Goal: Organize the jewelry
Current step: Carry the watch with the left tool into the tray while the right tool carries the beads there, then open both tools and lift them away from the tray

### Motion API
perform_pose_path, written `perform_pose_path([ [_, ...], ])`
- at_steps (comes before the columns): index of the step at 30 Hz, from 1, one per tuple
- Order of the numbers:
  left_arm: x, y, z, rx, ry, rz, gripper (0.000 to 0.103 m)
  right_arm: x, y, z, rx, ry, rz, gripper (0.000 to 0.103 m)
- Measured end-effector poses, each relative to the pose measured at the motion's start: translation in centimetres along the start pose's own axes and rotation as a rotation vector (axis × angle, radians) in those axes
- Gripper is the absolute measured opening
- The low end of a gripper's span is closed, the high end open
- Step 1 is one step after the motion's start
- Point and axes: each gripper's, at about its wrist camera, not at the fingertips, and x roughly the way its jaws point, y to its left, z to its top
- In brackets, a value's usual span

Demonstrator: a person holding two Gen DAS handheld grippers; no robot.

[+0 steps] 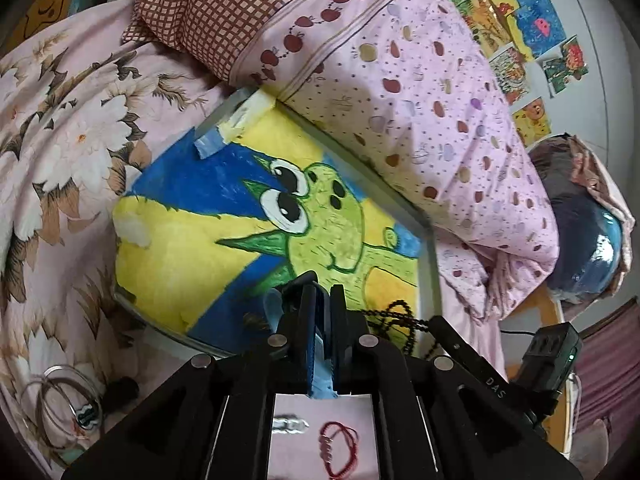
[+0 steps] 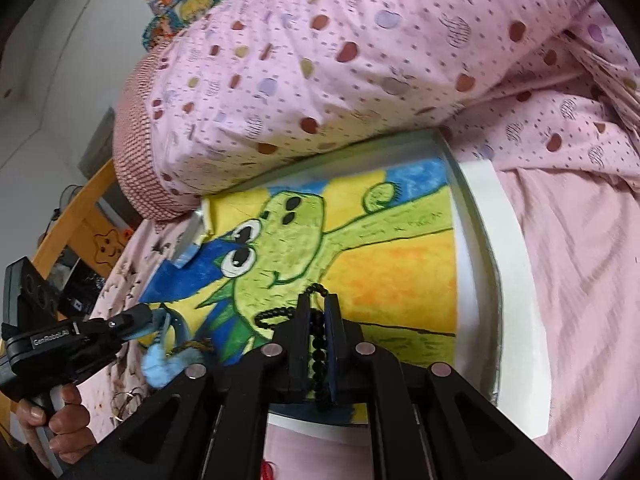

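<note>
My left gripper (image 1: 320, 292) is shut on a light blue fluffy hair tie (image 1: 322, 376) and holds it over the near edge of the painted box lid (image 1: 192, 216). The hair tie also shows in the right wrist view (image 2: 160, 360), hanging from the left gripper (image 2: 156, 320). My right gripper (image 2: 318, 300) is shut on a black bead bracelet (image 2: 318, 344), just above the lid (image 2: 400, 272). The beads also show in the left wrist view (image 1: 394, 316). A red string bracelet (image 1: 338, 448) and a silver piece (image 1: 290, 426) lie on the sheet below my left gripper.
Silver bangles (image 1: 64, 404) lie on the floral sheet at lower left. A pink dotted quilt (image 1: 420, 100) and a checked pillow (image 1: 208, 12) press against the lid's far side. A white tray rim (image 2: 508, 264) borders the lid on the right.
</note>
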Motion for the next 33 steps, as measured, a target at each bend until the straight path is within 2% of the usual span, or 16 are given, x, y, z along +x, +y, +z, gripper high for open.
perform_pose_path([
  [2, 0.1, 0.3, 0.1, 0.004, 0.000, 0.007, 0.007, -0.2, -0.1, 0.0, 0.004, -0.008, -0.011, 0.038],
  [3, 0.1, 0.4, 0.1, 0.007, -0.001, 0.008, 0.009, -0.4, -0.2, 0.0, 0.003, -0.016, -0.015, 0.041],
  [5, 0.2, 0.5, 0.1, 0.011, 0.003, 0.027, 0.024, -0.5, -0.1, 0.1, -0.001, -0.021, -0.017, 0.041],
  [7, 0.4, 0.7, 0.1, -0.001, 0.014, 0.027, 0.031, -0.6, 0.0, 0.1, -0.005, -0.023, -0.018, 0.041],
  [9, 0.8, 1.1, 0.0, -0.008, 0.030, 0.035, 0.031, -0.6, 0.1, 0.1, -0.011, -0.024, -0.023, 0.051],
  [12, 0.8, 1.1, -0.1, -0.004, 0.042, 0.055, 0.031, -0.8, 0.2, 0.2, -0.014, -0.028, -0.024, 0.058],
  [17, 0.1, 0.9, -0.2, 0.015, 0.020, 0.078, 0.050, -1.6, 0.6, 0.1, -0.046, -0.063, -0.042, 0.073],
  [20, -0.6, 0.2, -0.5, 0.056, -0.004, 0.118, 0.062, -2.4, 1.2, 0.1, -0.080, -0.095, -0.054, 0.078],
  [22, -1.2, -0.3, -0.7, 0.085, -0.024, 0.141, 0.067, -3.1, 1.8, 0.0, -0.114, -0.117, -0.062, 0.079],
  [27, -3.0, -2.5, -1.7, 0.210, -0.081, 0.237, 0.068, -5.2, 3.3, -0.8, -0.177, -0.161, -0.055, 0.090],
  [30, -4.5, -3.9, -2.7, 0.277, -0.131, 0.274, 0.070, -6.8, 4.2, -1.5, -0.207, -0.188, -0.054, 0.092],
  [33, -6.0, -4.8, -3.7, 0.320, -0.168, 0.302, 0.085, -8.4, 4.8, -2.3, -0.216, -0.208, -0.048, 0.095],
])
